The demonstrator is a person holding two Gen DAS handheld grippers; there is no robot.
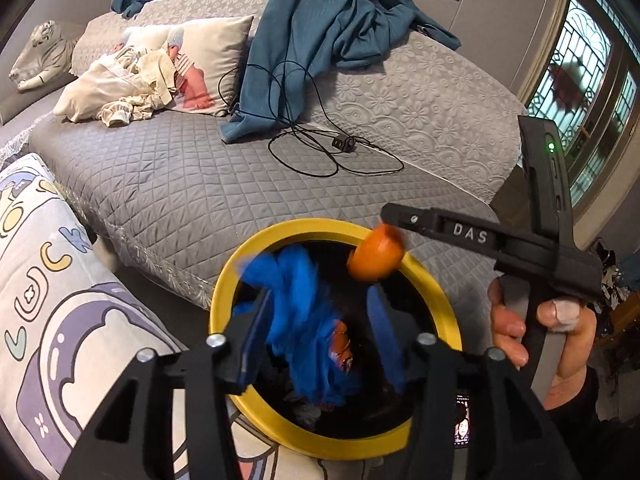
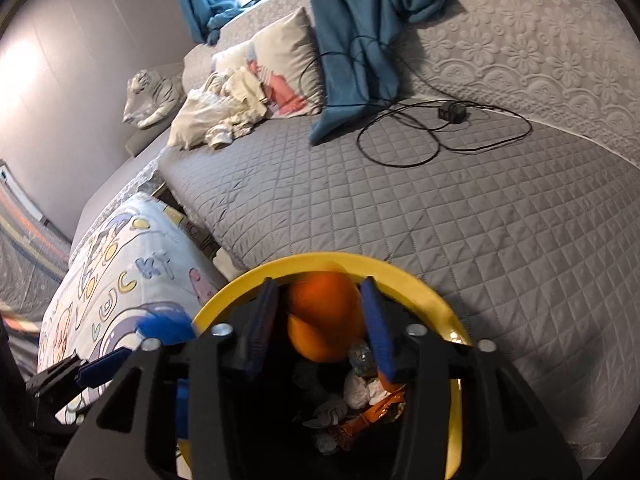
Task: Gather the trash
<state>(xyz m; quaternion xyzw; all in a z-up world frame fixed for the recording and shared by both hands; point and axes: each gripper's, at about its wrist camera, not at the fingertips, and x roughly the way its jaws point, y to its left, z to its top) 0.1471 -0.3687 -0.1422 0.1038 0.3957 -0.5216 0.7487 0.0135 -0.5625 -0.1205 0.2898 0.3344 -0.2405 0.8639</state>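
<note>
A yellow-rimmed black trash bin [image 1: 228, 276] [image 2: 404, 268] stands against the grey bed. My left gripper [image 1: 320, 320] is over the bin with its blue pads apart, and a blurred blue crumpled piece [image 1: 304, 320] sits between them without a firm grip. My right gripper [image 2: 320, 316] is open over the bin; a blurred orange object [image 2: 324, 320] sits between its pads, apart from them. In the left wrist view the orange object [image 1: 376, 256] is at the right gripper's tip above the far rim. Crumpled wrappers [image 2: 356, 392] lie inside the bin.
The grey quilted bed [image 1: 180, 184] holds a black cable with an adapter [image 1: 344, 144], a blue curtain [image 1: 320, 40], pillows and cream clothes [image 1: 124, 88]. A patterned cushion [image 1: 52, 280] lies left of the bin. A phone [image 1: 462, 424] shows near the bin's right side.
</note>
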